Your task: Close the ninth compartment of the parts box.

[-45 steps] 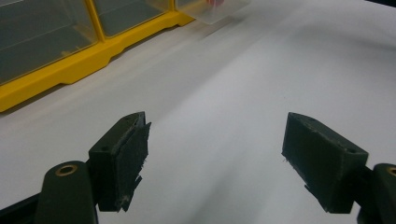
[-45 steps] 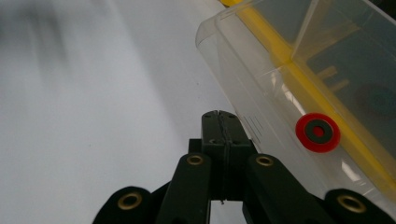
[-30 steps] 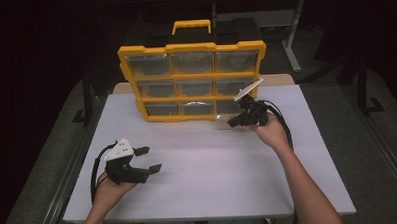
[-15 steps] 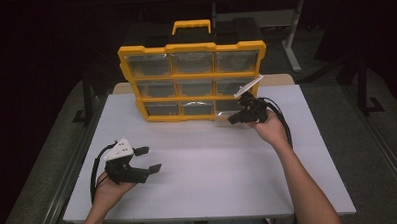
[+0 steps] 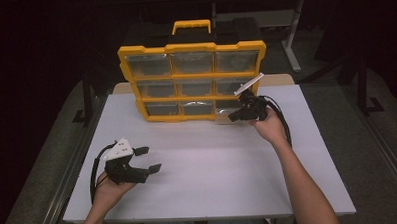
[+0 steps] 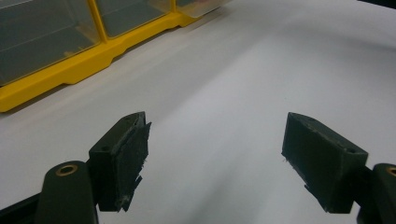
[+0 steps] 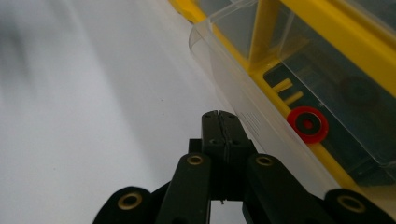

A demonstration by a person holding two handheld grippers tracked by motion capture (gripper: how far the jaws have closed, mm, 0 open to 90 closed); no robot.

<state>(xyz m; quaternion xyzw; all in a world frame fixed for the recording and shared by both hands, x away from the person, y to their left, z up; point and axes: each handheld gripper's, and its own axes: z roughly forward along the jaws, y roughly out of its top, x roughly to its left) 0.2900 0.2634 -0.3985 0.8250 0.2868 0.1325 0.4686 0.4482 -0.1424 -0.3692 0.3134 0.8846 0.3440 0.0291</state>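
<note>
Right gripper (image 7: 219, 116) pressed together at front lip of clear drawer (image 7: 243, 100), pulled partly out of yellow organizer (image 5: 193, 82), bottom right. Could slip off. Left gripper (image 5: 147, 160) spread apart, near left.

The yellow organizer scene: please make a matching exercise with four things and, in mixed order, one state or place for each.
Things:
1. left gripper
2. right gripper
3. red ring
4. organizer handle

States or places:
a. jaws pressed together
b. top of the case
c. jaws wide apart
d. inside the clear bottom-right drawer

Pairs: 1-c, 2-a, 3-d, 4-b
</note>
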